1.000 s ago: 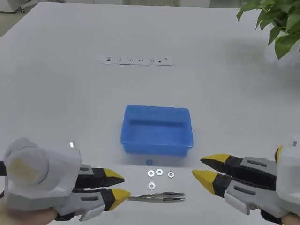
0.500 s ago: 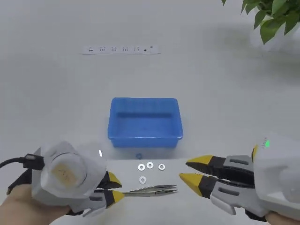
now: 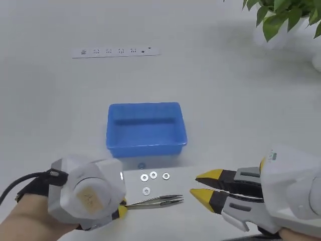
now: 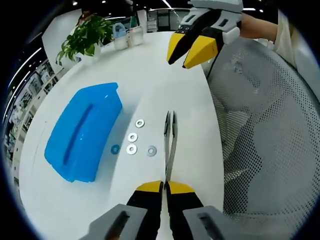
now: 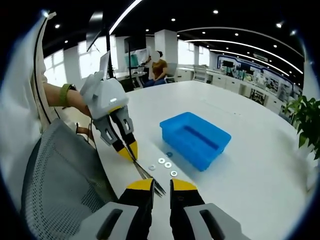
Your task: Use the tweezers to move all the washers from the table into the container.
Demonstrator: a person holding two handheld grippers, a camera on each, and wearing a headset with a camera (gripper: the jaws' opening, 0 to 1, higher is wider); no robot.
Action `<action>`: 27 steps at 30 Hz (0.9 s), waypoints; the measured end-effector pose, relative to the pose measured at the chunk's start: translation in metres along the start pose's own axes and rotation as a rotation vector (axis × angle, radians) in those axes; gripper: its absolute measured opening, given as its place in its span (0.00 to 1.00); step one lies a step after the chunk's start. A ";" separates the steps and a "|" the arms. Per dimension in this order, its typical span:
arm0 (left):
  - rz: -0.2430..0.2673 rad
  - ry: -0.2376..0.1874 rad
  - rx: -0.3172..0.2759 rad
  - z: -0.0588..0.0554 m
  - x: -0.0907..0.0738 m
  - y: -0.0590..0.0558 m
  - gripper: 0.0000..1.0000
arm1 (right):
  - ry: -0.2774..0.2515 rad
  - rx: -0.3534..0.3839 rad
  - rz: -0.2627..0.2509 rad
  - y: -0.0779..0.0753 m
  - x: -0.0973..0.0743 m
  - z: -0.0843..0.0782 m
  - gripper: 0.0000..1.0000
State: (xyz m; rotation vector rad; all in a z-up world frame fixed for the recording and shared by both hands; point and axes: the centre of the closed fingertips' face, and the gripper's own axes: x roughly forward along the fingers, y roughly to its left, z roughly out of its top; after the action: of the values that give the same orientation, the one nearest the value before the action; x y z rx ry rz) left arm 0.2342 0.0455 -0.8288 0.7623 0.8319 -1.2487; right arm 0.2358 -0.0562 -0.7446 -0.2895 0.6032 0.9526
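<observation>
Blue container (image 3: 145, 148) empty; washers (image 3: 153, 174) all on table (image 3: 241, 100), lower centre. My left gripper (image 4: 165, 187) clamps tweezers (image 3: 156, 201); right gripper (image 3: 194, 185) released.

white table (image 3: 225, 100), potted plant (image 3: 281, 14), ceiling lights (image 5: 216, 11)

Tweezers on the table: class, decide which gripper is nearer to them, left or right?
Left. The left gripper is closed on the handle end of the tweezers; the right gripper sits open just beyond their tips, not touching.
</observation>
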 end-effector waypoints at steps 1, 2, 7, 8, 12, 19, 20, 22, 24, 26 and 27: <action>-0.002 0.004 0.014 0.000 0.000 0.000 0.00 | -0.001 0.001 -0.002 0.000 0.000 0.000 0.08; -0.003 0.007 0.018 0.000 0.000 0.000 0.00 | -0.001 0.002 -0.006 0.000 -0.001 0.000 0.08; -0.003 0.008 0.072 0.002 -0.003 -0.004 0.00 | 0.005 -0.001 -0.013 0.000 -0.001 -0.001 0.08; -0.001 0.003 0.077 0.004 -0.005 -0.004 0.00 | 0.006 -0.003 -0.013 0.000 -0.001 -0.002 0.08; 0.016 -0.025 0.100 0.017 -0.020 -0.005 0.00 | 0.009 -0.011 -0.011 0.002 -0.001 -0.002 0.08; 0.024 -0.084 0.118 0.043 -0.045 -0.011 0.00 | 0.022 -0.044 0.010 0.005 0.004 -0.001 0.10; 0.028 -0.094 0.120 0.047 -0.048 -0.012 0.00 | 0.024 -0.051 0.016 0.006 0.005 -0.001 0.10; 0.041 -0.111 0.131 0.054 -0.053 -0.013 0.00 | 0.027 -0.063 0.024 0.007 0.006 0.000 0.10; 0.050 -0.119 0.145 0.059 -0.057 -0.015 0.00 | 0.036 -0.084 0.036 0.008 0.008 0.000 0.10; 0.054 -0.112 0.174 0.062 -0.059 -0.018 0.00 | 0.048 -0.102 0.054 0.011 0.010 -0.001 0.10; 0.058 -0.105 0.185 0.064 -0.061 -0.019 0.00 | 0.053 -0.110 0.061 0.012 0.011 -0.002 0.10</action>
State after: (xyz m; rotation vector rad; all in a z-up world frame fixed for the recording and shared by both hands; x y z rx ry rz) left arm 0.2157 0.0174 -0.7451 0.8555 0.6111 -1.3147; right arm 0.2301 -0.0432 -0.7523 -0.3970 0.6116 1.0414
